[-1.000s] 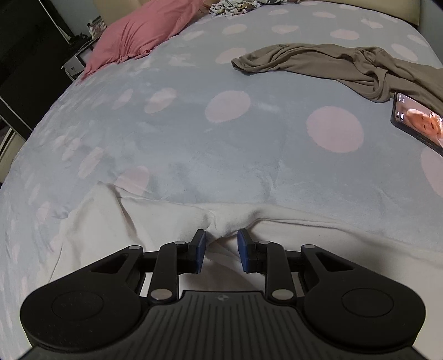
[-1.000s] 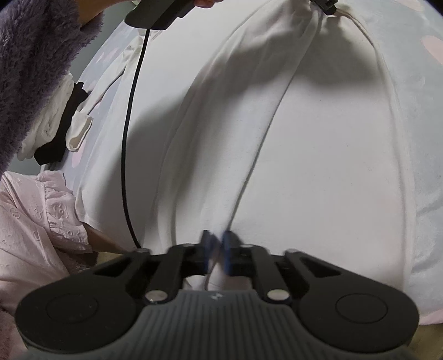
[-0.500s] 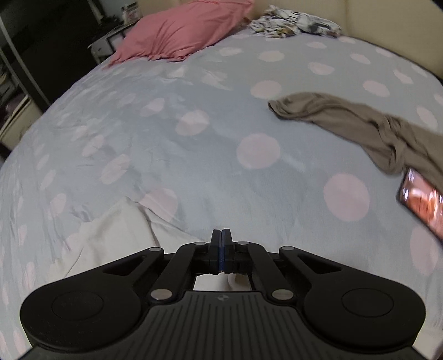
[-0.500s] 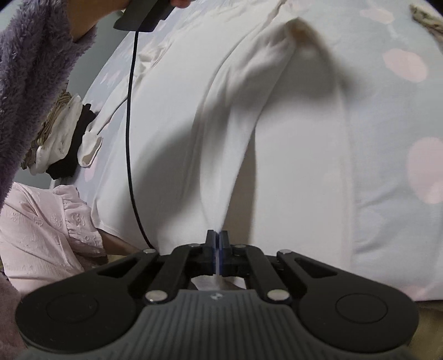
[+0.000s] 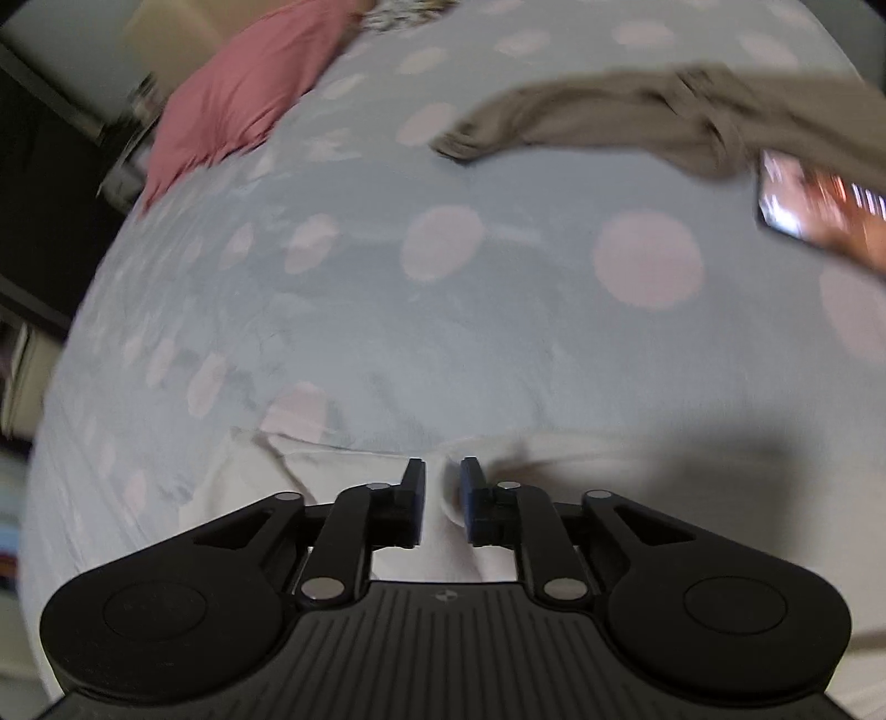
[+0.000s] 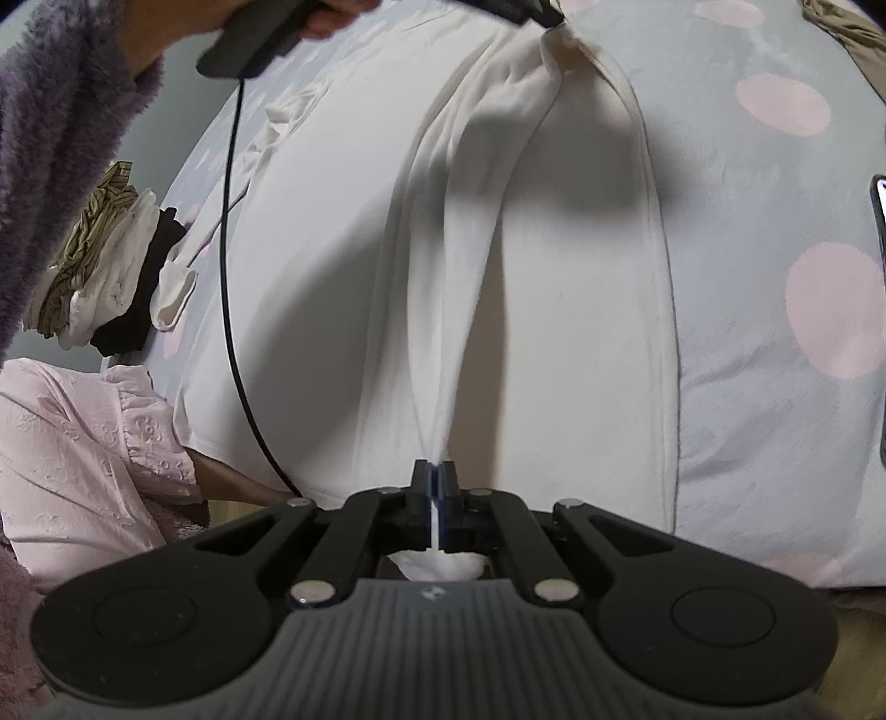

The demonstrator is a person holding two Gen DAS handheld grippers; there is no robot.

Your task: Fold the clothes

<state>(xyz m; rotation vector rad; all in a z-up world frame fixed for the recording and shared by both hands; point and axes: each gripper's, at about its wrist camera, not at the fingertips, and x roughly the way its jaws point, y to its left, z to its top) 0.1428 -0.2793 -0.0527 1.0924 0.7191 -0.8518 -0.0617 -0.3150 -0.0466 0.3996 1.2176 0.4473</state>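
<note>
A white garment (image 6: 581, 332) lies spread on the dotted grey-blue bedspread (image 5: 443, 343). My right gripper (image 6: 434, 476) is shut on its near edge, and a taut ridge of cloth runs from the pinch towards the far edge. At that far edge my left gripper (image 5: 443, 484) is low over the white garment (image 5: 637, 498). Its blue-padded fingers (image 5: 415, 493) are a little apart, with a small fold of cloth standing between them. The right wrist view catches the left gripper (image 6: 520, 8) at its top edge, held by a hand (image 6: 326, 14) in a fuzzy purple sleeve (image 6: 50, 111).
A brown garment (image 5: 609, 122) and a lit phone (image 5: 819, 205) lie beyond on the right, a pink pillow (image 5: 249, 105) at the far left. A pile of clothes (image 6: 111, 266) sits left of the white garment. A black cable (image 6: 227, 249) hangs across it.
Half a second ago the left gripper was shut and raised; it has come down to the garment's far edge and its fingers have parted. The right gripper stays shut on the cloth.
</note>
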